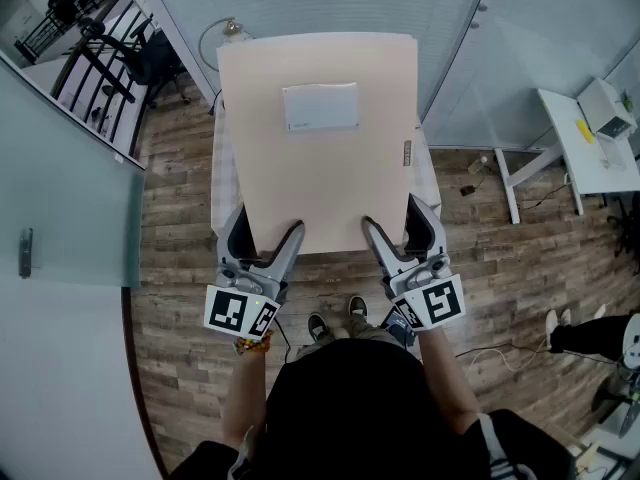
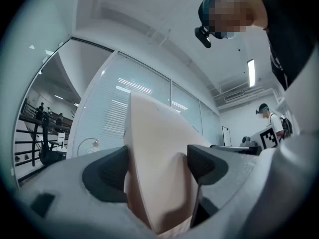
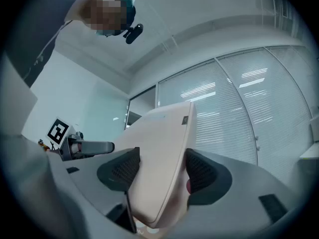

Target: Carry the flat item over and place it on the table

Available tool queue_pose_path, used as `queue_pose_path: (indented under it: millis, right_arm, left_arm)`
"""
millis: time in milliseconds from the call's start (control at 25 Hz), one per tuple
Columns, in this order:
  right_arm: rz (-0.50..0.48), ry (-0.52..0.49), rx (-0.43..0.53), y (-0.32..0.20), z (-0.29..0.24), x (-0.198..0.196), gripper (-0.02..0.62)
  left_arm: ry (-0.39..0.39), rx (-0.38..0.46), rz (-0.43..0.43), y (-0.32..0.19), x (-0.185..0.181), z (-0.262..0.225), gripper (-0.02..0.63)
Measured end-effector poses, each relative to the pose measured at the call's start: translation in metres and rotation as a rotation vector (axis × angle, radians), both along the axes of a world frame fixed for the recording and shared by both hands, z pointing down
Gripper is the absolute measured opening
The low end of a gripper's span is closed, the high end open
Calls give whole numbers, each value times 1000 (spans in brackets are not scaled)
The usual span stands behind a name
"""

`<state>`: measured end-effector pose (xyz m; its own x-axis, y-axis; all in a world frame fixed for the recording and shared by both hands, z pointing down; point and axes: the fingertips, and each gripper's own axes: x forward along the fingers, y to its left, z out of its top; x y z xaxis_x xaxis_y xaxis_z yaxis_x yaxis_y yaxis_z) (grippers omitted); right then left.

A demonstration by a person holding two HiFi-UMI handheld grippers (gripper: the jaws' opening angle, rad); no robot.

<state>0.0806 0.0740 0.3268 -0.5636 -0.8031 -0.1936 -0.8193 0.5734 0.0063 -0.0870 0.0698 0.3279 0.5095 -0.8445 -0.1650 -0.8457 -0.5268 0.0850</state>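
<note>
The left gripper [image 1: 266, 236] and the right gripper [image 1: 396, 223] each pinch the beige board [image 1: 320, 168] (at its near edge). A table [image 1: 431, 173] is under it.

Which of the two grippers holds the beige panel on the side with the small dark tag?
The right gripper: the tag sits on the panel edge nearest it, while the left gripper clamps the plain side.

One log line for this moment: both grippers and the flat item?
left gripper: shut on flat beige panel | right gripper: shut on it | panel: above white table
</note>
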Motion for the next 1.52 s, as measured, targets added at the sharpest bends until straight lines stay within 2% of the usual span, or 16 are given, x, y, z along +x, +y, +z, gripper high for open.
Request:
queue_pose_path:
  millis: [240,480,1520]
  right_arm:
    - [-18,-27,-11,7,0,-9,278]
    - [-9,-46,-30,4,6,-7,278]
    - [-11,-18,-44,-10,15,1,278]
  left_arm:
    - [20,4,6,6,-10,3,367]
    - [3,3,9,2,-9,6,367]
    - [24,-21,-7,-9,-1,20,367]
